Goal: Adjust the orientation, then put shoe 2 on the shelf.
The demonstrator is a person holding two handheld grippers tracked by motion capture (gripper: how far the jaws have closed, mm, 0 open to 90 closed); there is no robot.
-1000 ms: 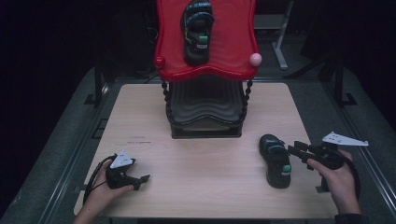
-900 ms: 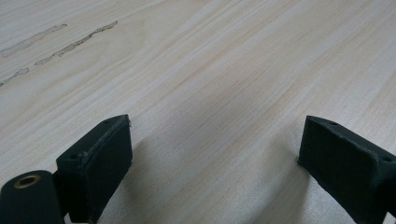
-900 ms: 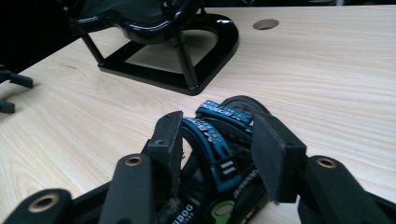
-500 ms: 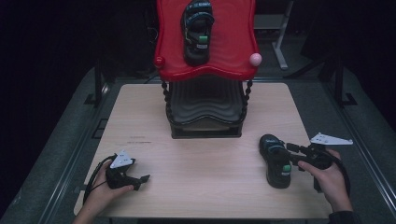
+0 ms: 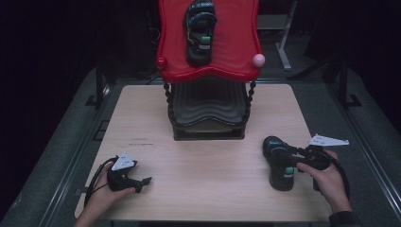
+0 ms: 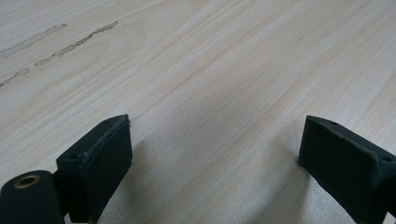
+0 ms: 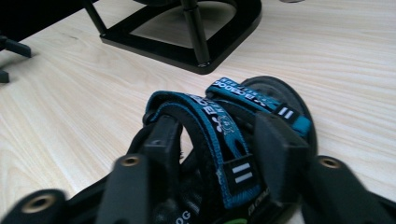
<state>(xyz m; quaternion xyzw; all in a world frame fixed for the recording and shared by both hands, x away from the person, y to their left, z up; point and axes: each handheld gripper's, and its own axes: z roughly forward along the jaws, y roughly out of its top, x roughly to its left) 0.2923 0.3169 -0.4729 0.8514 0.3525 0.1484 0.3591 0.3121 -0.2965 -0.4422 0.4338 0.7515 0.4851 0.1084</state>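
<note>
Sandal [image 5: 279,163] with teal straps lies on the near right of the table [image 5: 213,179], before the two-tier rack [image 5: 208,71], whose red top shelf holds its mate [image 5: 200,30]. A second ago the right gripper [image 5: 287,158] stood just right of the sandal; its jaws have since closed on the middle strap, ready to lift. Left gripper [image 5: 142,182] rests released, jaws wide, near left.

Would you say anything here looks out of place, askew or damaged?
Nothing much. The table shows faint scuff marks, mere wear. One sandal lies on the red rack's top shelf; its mate lies flat on the table, straps between the right gripper's jaws.
</note>
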